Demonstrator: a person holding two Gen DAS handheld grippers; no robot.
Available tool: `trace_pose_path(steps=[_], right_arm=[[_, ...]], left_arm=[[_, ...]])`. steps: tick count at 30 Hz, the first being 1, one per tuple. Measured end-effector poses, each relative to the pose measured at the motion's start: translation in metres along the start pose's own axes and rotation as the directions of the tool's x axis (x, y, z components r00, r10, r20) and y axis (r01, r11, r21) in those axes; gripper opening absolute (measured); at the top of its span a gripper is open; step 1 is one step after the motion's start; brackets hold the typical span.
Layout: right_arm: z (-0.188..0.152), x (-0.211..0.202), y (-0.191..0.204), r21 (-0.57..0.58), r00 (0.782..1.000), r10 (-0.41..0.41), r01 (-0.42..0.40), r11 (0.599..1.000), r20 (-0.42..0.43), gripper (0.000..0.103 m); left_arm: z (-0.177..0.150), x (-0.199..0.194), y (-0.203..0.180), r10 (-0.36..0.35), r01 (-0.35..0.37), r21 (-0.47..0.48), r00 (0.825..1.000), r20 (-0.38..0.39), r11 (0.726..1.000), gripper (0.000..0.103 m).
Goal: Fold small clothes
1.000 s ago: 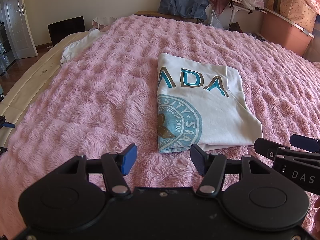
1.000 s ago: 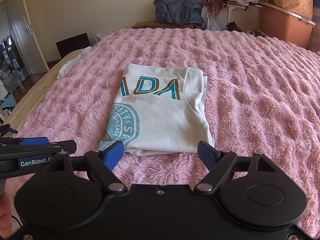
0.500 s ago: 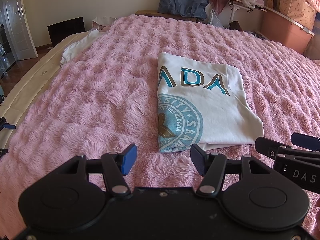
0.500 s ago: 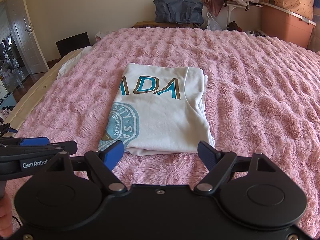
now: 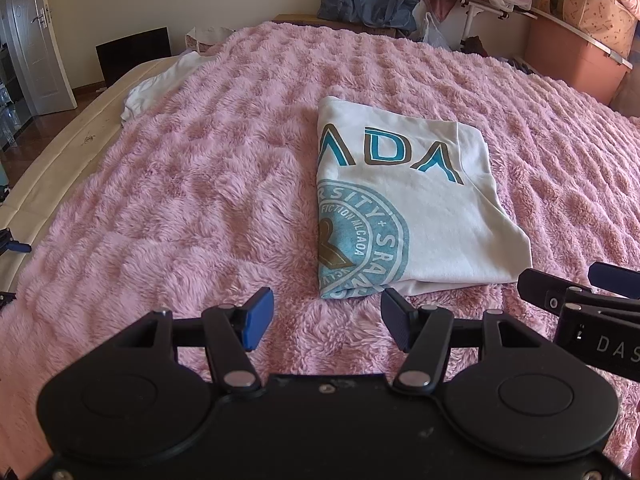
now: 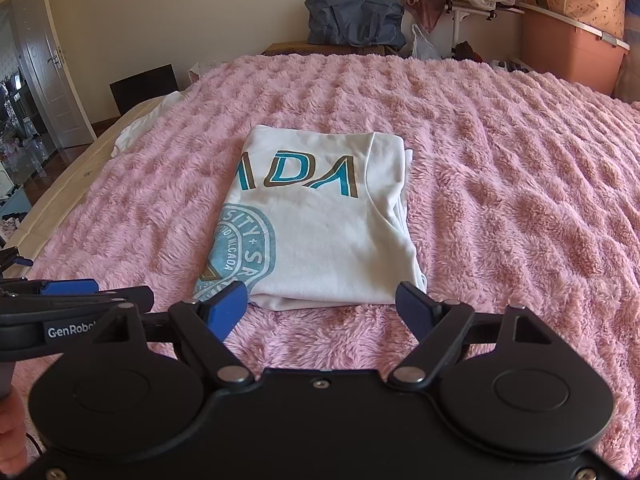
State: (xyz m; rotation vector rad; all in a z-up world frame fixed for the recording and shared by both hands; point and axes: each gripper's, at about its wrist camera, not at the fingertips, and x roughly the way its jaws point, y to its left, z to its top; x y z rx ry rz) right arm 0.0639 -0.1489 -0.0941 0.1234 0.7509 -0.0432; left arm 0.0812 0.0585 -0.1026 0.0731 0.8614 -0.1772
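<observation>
Left wrist view: a white T-shirt (image 5: 416, 216), folded into a rectangle with teal-and-brown lettering and a round teal seal print, lies flat on the pink fleece blanket (image 5: 192, 184). The left gripper (image 5: 327, 318) hangs just short of the shirt's near left corner, jaws spread, nothing between them. In the right wrist view the right gripper (image 6: 322, 306) sits just before the shirt's near edge, jaws spread wide and empty. Well beyond the shirt, a second white garment (image 5: 160, 84) lies at the blanket's far left edge.
</observation>
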Motion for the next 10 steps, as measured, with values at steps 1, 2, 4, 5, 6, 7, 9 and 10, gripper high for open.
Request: trace_pose_path(steps=[1, 2, 4, 5, 6, 7, 9, 10], right_arm=[[0.0001, 0.0001, 0.0000, -0.001, 1.000, 0.000, 0.000, 1.000, -0.001, 0.082], [0.0001, 0.0003, 0.0003, -0.001, 1.000, 0.000, 0.000, 1.000, -0.002, 0.083], [-0.0005, 0.0016, -0.0011, -0.002, 1.000, -0.001, 0.001, 1.000, -0.005, 0.083], [-0.0009, 0.0020, -0.0014, -0.002, 1.000, -0.002, 0.002, 1.000, -0.007, 0.083], [-0.0015, 0.0026, -0.0019, -0.001, 1.000, -0.002, 0.002, 1.000, -0.007, 0.083], [-0.0019, 0.0028, -0.0022, 0.000, 1.000, -0.002, 0.002, 1.000, -0.008, 0.083], [-0.0022, 0.0031, -0.0026, 0.001, 1.000, -0.002, 0.002, 1.000, -0.008, 0.083], [-0.0028, 0.0032, -0.0022, 0.001, 1.000, -0.003, 0.003, 1.000, -0.007, 0.083]], left_arm=[[-0.0002, 0.0008, 0.0000, 0.001, -0.001, -0.002, 1.000, -0.003, 1.000, 0.063], [-0.0002, 0.0014, 0.0000, 0.001, -0.001, -0.002, 1.000, -0.004, 1.000, 0.063], [-0.0007, 0.0028, 0.0000, -0.001, 0.001, 0.000, 1.000, -0.007, 1.000, 0.063], [-0.0011, 0.0033, -0.0003, 0.000, 0.000, 0.002, 1.000, -0.003, 1.000, 0.063], [-0.0012, 0.0033, -0.0004, 0.003, -0.003, 0.005, 1.000, 0.000, 1.000, 0.063], [-0.0013, 0.0035, -0.0005, 0.005, -0.005, 0.006, 1.000, 0.001, 1.000, 0.063], [-0.0014, 0.0043, -0.0009, -0.002, 0.002, 0.006, 1.000, -0.004, 1.000, 0.063], [-0.0015, 0.0044, -0.0014, -0.003, 0.003, 0.009, 1.000, -0.005, 1.000, 0.063]])
